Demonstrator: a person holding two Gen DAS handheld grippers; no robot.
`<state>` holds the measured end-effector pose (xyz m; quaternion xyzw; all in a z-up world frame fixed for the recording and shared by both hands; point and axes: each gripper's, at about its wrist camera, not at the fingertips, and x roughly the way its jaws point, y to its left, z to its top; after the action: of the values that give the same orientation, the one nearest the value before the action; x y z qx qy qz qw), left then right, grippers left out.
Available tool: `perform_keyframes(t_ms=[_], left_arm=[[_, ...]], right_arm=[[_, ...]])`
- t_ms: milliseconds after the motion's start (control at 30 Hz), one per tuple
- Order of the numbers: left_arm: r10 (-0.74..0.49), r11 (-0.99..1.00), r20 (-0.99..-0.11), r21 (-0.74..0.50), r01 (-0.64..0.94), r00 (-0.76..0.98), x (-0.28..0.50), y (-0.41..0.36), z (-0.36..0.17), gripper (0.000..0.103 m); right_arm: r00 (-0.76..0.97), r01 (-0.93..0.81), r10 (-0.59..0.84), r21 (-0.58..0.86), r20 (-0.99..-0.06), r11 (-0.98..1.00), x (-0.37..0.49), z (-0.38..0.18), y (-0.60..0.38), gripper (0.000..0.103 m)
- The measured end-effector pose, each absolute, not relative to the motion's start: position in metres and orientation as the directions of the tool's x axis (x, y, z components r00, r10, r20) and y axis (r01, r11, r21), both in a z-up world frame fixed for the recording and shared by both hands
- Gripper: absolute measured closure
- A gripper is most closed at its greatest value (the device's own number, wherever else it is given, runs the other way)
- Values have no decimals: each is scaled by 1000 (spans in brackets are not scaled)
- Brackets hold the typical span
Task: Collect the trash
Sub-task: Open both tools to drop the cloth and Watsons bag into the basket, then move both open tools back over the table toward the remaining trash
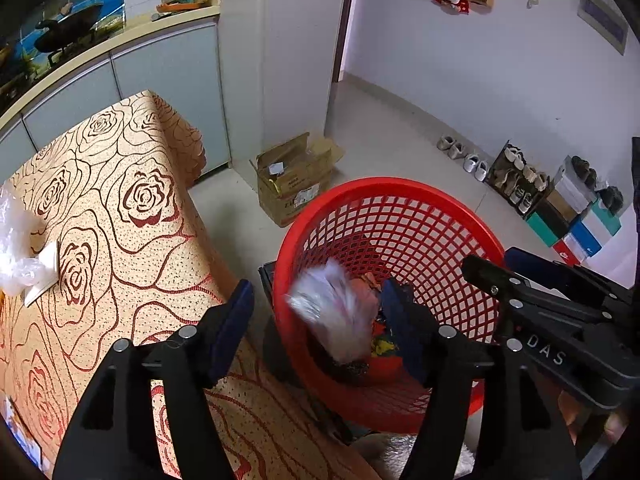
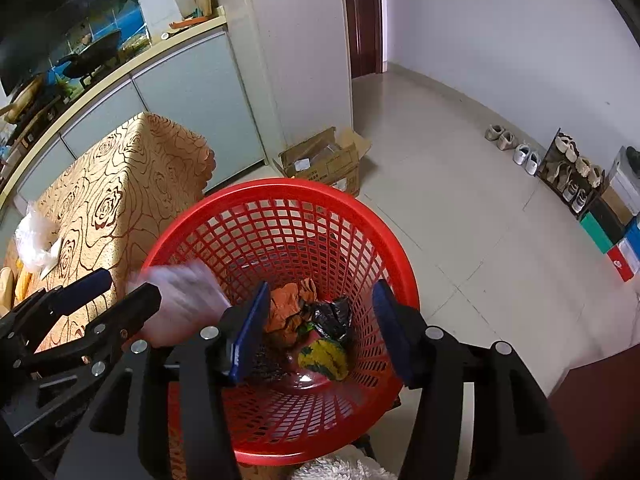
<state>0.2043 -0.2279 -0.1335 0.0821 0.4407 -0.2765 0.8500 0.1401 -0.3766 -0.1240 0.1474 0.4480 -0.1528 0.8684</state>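
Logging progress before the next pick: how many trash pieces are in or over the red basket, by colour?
Orange piece: 1
Black piece: 1
Yellow-green piece: 1
White piece, blurred, over the red basket: 1
Total: 4
A dark speckled patch at the bottom is unclear.

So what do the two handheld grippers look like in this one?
Both are black plastic frames with silver round bolts. The left gripper and right gripper carry flat dark blue pads. White letters "DAS" mark the right one's side. No cables or sleeves are visible.
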Motion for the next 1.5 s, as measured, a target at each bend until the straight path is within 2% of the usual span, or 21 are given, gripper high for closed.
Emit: perform_keyframes(t_ms=[333,433,700,1033,1133,1500], left_arm=[[-402,840,-778,-103,533,483,195,-218,-120,31],[-396,849,-769,-99,519,501,192,-210,-115,25],[-372,878,-763,-105,467,528,187,-180,-108,24],[-312,924,-768,-108,366,560,185,-124,-103,23],[-293,938,-764,-113,327,575,184,-103,-100,18],[-200,978,-765,-116,173,613,184,-15,-98,17]], right_arm=[[564,394,-133,124,-815,911,135,-117,-372,51],[570,391,-133,125,-811,912,133,-115,-369,51],[580,383,-136,122,-803,916,128,-109,-359,51],[620,330,-122,117,-775,937,126,-93,-327,42],[636,305,-111,116,-764,945,128,-88,-313,38],[659,191,-49,103,-751,976,145,-77,-248,34]])
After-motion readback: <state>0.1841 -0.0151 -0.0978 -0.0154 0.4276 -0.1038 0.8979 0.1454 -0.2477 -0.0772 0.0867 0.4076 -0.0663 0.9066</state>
